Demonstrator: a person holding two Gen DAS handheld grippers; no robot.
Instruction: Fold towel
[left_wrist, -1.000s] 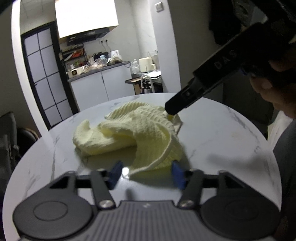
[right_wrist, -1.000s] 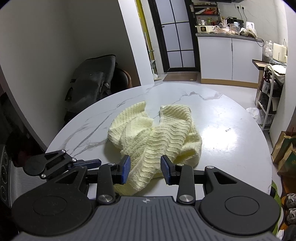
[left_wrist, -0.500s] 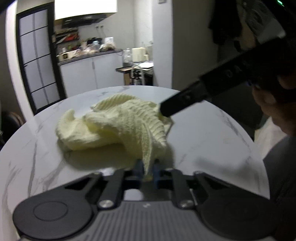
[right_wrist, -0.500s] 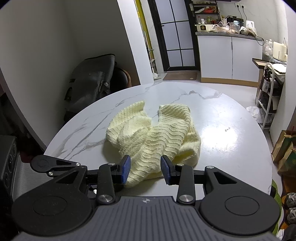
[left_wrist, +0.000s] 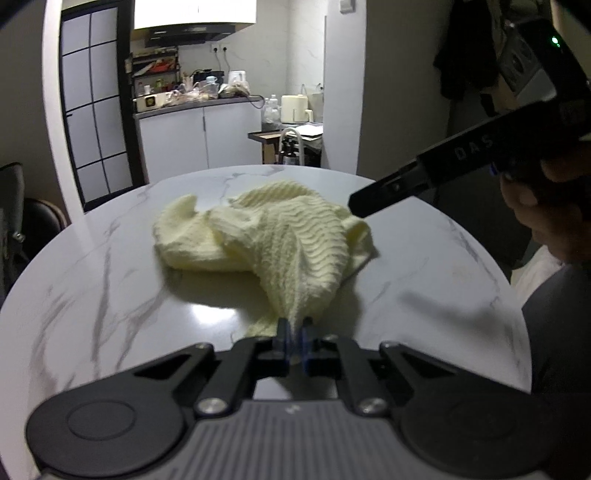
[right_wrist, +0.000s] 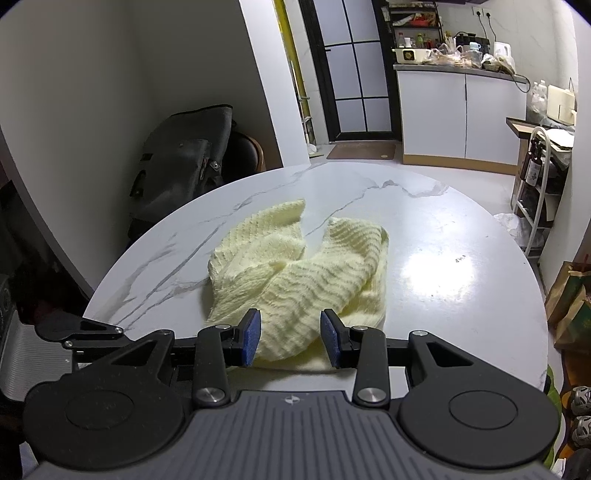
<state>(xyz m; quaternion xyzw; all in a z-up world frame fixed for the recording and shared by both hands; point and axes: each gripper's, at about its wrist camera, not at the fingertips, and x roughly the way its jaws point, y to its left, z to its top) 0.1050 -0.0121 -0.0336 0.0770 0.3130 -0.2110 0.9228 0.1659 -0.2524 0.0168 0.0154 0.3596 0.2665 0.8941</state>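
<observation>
Left gripper (left_wrist: 293, 332) now clamped on one crumpled yellow towel (left_wrist: 273, 236), lifting its corner, right gripper (right_wrist: 290, 338) parted, straddling towel edge, one marble table (left_wrist: 424, 280).

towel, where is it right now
The towel lies crumpled mid-table in both wrist views, its near corner pinched in the left hand-held gripper, another edge between the right hand-held gripper's open jaws.

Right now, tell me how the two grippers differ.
The left gripper is shut on a tip of the towel, drawing it into a taut ridge; the right gripper stands open, towel lying between its pads unpinched. Both have blue pads and point down over the marble table.
</observation>
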